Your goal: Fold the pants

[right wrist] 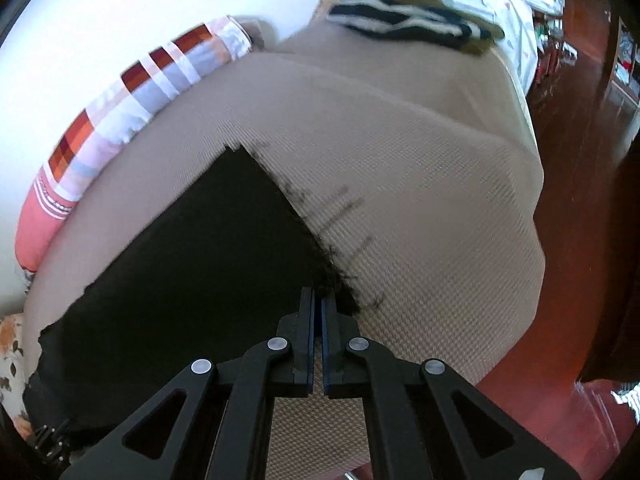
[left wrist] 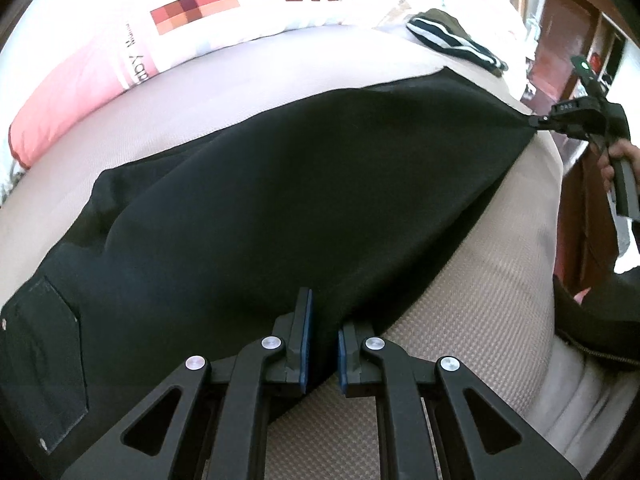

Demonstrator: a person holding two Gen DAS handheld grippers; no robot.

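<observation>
Black pants (left wrist: 280,200) lie spread across a beige textured mattress (left wrist: 460,320). A back pocket (left wrist: 44,372) shows at the lower left. My left gripper (left wrist: 323,344) holds the near edge of the fabric between its fingers, with a small gap between the pads. My right gripper (right wrist: 318,312) is shut on the frayed hem of a leg of the pants (right wrist: 200,260) and lifts it off the mattress (right wrist: 420,220). The right gripper also shows in the left wrist view (left wrist: 538,122), pinching the far corner taut.
A pink and checked pillow (left wrist: 120,60) lies along the far side of the bed. A striped dark garment (right wrist: 408,24) sits at the far end. Red-brown floor (right wrist: 568,152) and wooden furniture (left wrist: 560,40) are to the right of the bed.
</observation>
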